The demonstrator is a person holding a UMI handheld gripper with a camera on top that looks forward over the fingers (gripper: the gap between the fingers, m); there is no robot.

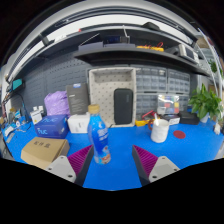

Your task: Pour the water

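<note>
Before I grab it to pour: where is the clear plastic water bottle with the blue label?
It stands on the blue table, just ahead of the gripper's left finger, beside the cardboard box.

Bare blue desk (120, 150) lies open between and ahead of the fingers. The bottle (98, 137) stands just ahead to the left, a cardboard box (44, 150) beside it; a white cup (160, 130) blocks the right.

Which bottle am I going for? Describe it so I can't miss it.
On the blue table, look just ahead of the left finger of the open tongs. There stands the clear plastic bottle, upright. Its blue label and yellow cap distinguish it from the cardboard box alongside.
</note>
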